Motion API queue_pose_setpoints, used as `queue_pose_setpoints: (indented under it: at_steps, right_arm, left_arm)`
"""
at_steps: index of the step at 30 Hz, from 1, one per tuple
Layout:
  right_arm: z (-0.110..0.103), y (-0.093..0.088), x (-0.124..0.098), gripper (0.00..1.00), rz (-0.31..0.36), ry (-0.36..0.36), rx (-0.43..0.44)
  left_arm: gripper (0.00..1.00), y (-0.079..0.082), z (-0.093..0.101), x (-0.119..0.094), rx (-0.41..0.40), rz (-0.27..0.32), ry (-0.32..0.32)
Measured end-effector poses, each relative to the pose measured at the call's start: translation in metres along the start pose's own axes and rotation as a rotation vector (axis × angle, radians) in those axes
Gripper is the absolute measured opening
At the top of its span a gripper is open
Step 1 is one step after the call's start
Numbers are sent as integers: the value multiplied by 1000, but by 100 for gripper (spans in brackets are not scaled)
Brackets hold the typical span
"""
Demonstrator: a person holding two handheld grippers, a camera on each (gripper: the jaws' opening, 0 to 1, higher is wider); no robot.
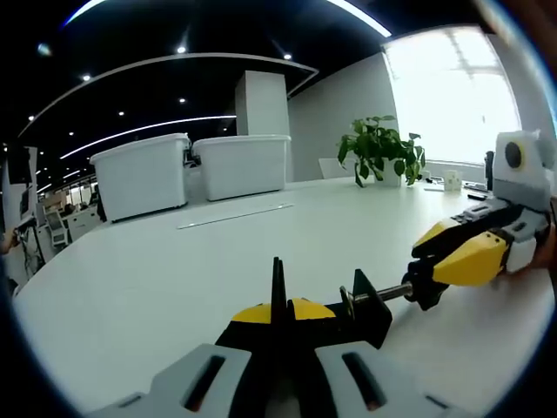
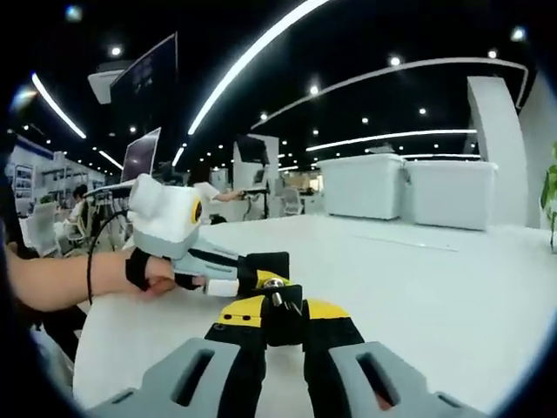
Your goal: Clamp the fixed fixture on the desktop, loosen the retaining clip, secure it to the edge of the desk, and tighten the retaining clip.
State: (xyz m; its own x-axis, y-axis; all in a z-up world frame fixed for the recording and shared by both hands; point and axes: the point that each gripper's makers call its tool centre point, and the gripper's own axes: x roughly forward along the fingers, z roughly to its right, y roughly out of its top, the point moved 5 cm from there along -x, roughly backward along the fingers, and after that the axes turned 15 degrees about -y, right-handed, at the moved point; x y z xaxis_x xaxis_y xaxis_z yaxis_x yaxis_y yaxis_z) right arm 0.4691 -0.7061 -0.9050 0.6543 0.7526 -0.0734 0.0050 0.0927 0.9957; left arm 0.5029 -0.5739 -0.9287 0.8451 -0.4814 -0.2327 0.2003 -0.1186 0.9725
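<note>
Fixture [image 1: 300, 318]: matt black-yellow plastic (probably), shiny metal screw [image 1: 383, 294]; desk [image 1: 174, 279] smooth white.

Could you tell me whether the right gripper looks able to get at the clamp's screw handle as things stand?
Probably yes: it seems to be there already. In the left gripper view the right gripper has its yellow-and-black jaws closed around the end of the clamp's screw handle, while the left gripper pinches the clamp above the white table.

Left gripper [image 1: 278, 300] fingers closed together, right gripper [image 2: 280, 306] fingers closed too, person's hand [image 2: 157, 274] gripping the left one
</note>
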Motion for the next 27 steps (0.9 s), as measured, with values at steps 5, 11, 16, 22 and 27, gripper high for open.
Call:
queue_pose_setpoints:
  at_steps: [5,11,16,22,27]
  right_arm:
    - [0,0,-1,15,20,-5,-48]
    - [-9,1,-4,15,100,-25,-282]
    - [-16,2,-3,15,136,-53,-448]
    - [-22,0,-3,15,189,-65,-637]
    - [-23,-1,-2,15,207,-61,-696]
  left_arm:
    - [5,0,1,0,-1,0,-1]
    - [5,-1,2,-2,-1,0,0]
    - [5,-1,3,-3,-7,-2,3]
    - [5,-2,3,-3,-9,-2,4]
    - [5,-2,4,-3,-8,-2,3]
